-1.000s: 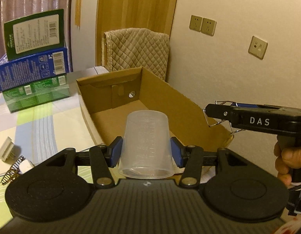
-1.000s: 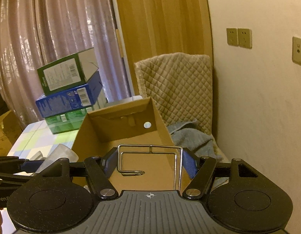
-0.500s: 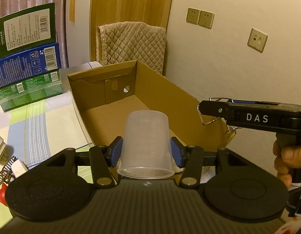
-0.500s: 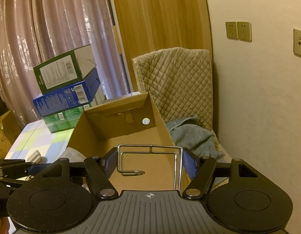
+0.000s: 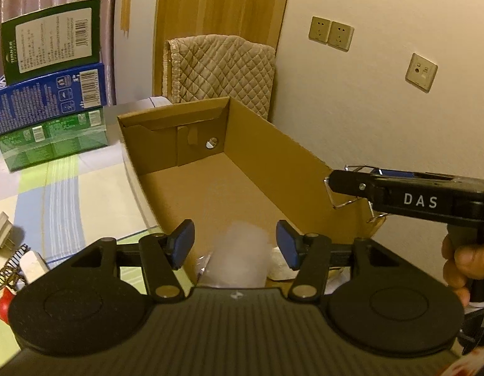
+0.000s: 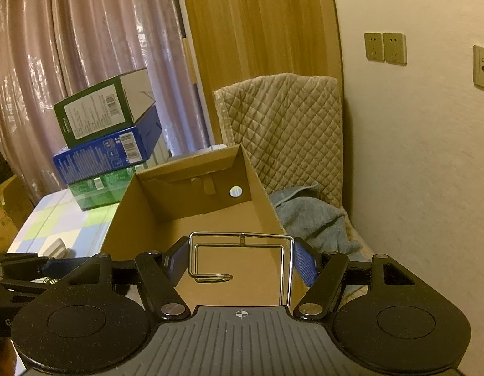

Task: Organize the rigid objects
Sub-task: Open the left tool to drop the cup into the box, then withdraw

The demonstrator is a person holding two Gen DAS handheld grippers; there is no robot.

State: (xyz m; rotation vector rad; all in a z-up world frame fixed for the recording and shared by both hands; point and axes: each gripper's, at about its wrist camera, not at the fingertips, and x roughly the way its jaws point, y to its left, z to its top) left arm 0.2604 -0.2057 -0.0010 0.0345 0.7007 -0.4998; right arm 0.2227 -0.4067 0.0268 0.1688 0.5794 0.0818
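A clear plastic cup [image 5: 239, 257] shows as a blur, dropping free between the blue pads [image 5: 183, 242] of my left gripper [image 5: 235, 240], over the near end of the open cardboard box [image 5: 304, 163]. The left jaws are opening and the pads do not touch the cup. My right gripper [image 6: 240, 260] is shut on a bent metal wire holder [image 6: 242, 235], its pads pressing the two sides. It hovers over the box's right wall [image 6: 260, 188]; in the left wrist view the right gripper [image 5: 345, 185] and the wire holder [image 5: 339, 202] show there, with a hand below.
Three stacked cartons [image 5: 51, 94] stand on the checked tablecloth [image 5: 54, 188] left of the box. Small items [image 5: 4, 232] lie at the table's left edge. A quilted chair back [image 5: 223, 69] and a grey towel [image 6: 311, 219] are behind and right of the box, by the wall.
The left jaws have spread and let go of the cup, which has dropped from between the pads toward the box floor. The right gripper still holds the wire holder in place.
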